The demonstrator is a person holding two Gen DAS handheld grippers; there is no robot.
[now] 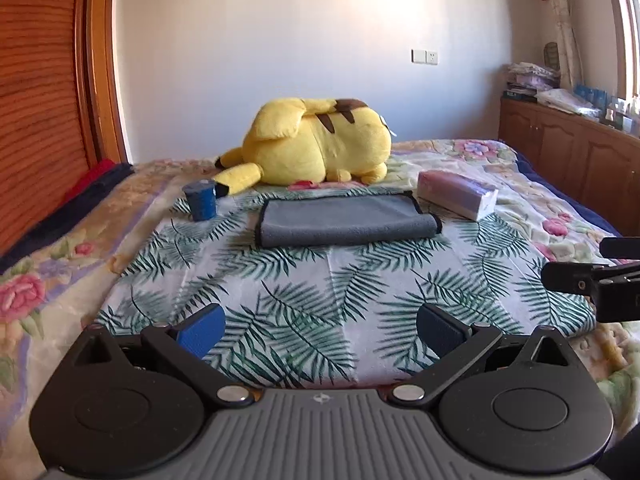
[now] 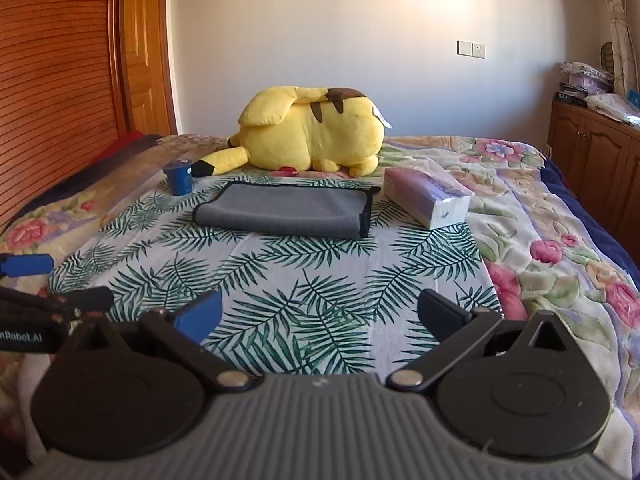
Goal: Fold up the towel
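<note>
A grey towel (image 1: 344,222) with black trim lies folded on the palm-leaf sheet (image 1: 320,280) of the bed, far ahead of both grippers. It also shows in the right wrist view (image 2: 286,212). My left gripper (image 1: 320,330) is open and empty, well short of the towel. My right gripper (image 2: 320,314) is open and empty too, equally far back. The right gripper's fingers (image 1: 580,276) show at the right edge of the left wrist view. The left gripper's fingers (image 2: 28,264) show at the left edge of the right wrist view.
A yellow plush toy (image 1: 320,144) lies behind the towel. A blue cup (image 1: 200,200) stands left of the towel, a tissue pack (image 1: 460,194) right of it. A wooden headboard (image 1: 36,100) is on the left, wooden cabinets (image 1: 572,160) on the right.
</note>
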